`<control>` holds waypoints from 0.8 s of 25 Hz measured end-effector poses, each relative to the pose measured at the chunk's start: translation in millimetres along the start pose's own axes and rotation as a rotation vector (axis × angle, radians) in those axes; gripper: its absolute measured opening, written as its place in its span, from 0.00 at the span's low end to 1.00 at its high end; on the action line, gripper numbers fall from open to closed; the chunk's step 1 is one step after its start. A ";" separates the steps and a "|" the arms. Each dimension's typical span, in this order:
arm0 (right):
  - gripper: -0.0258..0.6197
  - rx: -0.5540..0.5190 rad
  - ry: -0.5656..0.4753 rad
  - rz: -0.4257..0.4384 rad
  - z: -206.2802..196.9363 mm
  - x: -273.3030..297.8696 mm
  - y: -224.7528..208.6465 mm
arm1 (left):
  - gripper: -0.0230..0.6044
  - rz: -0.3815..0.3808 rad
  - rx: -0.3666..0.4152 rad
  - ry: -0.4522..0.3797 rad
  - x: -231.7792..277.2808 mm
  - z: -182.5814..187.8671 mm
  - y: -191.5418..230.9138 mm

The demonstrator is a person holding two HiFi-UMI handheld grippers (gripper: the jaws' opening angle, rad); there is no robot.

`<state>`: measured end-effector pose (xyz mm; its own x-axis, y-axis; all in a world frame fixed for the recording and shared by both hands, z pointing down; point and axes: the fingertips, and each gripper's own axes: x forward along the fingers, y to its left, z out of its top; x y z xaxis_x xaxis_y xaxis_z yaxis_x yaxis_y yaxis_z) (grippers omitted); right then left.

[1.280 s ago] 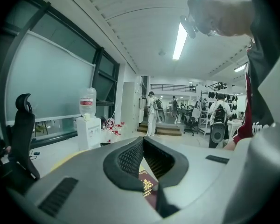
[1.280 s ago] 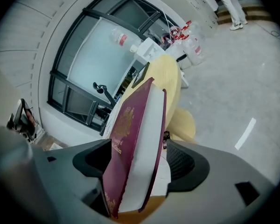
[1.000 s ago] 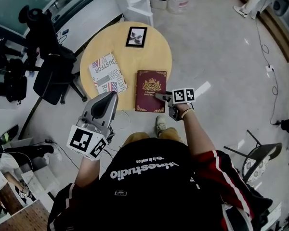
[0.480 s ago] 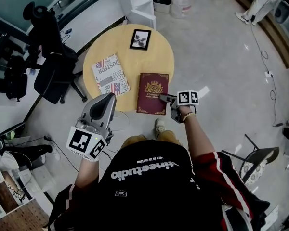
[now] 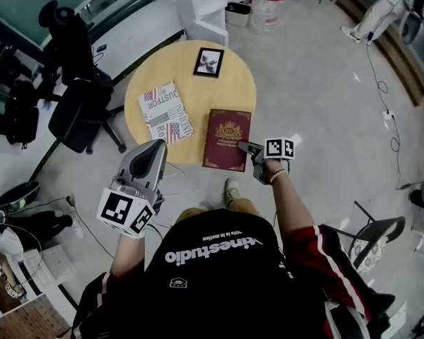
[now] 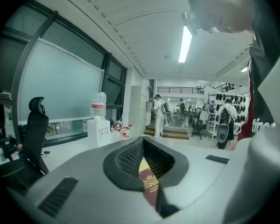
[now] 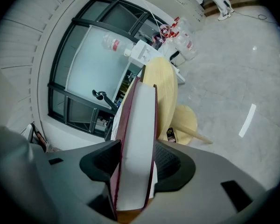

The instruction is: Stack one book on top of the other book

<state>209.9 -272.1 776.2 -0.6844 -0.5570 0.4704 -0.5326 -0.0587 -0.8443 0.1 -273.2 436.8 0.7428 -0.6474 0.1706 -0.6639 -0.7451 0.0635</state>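
Right tool (image 5: 242, 146) jaws closing on right edge of maroon book (image 5: 226, 136), lying at desk (image 5: 198, 94) front; hardcover, likely stiff, weighty, slick: hold mid-edge, deep. Left tool (image 5: 154, 155) closed, empty. Flag-print book (image 5: 165, 112) lies alongside, left

Head view steeply down; gripper views low, close; all share maroon book (image 5: 225, 138).

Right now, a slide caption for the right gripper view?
Right hand-held gripper closing, red book between its jaws, round table behind.
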 end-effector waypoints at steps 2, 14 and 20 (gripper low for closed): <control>0.42 -0.010 -0.011 -0.001 0.3 -4.5 6.7 | 0.06 0.007 -0.006 -0.003 -7.4 -0.7 2.8; 0.41 -0.032 -0.051 0.033 -8.6 -19.6 53.0 | 0.06 0.077 -0.016 -0.077 -59.1 4.9 31.8; 0.41 -0.082 -0.055 0.032 -10.1 -21.7 83.9 | 0.06 0.117 -0.014 -0.132 -94.2 12.7 50.2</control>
<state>175.0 -256.6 697.7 -0.6747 -0.6021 0.4269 -0.5512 0.0264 -0.8339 -102.1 -251.6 411.4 0.6649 -0.7454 0.0467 -0.7467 -0.6620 0.0646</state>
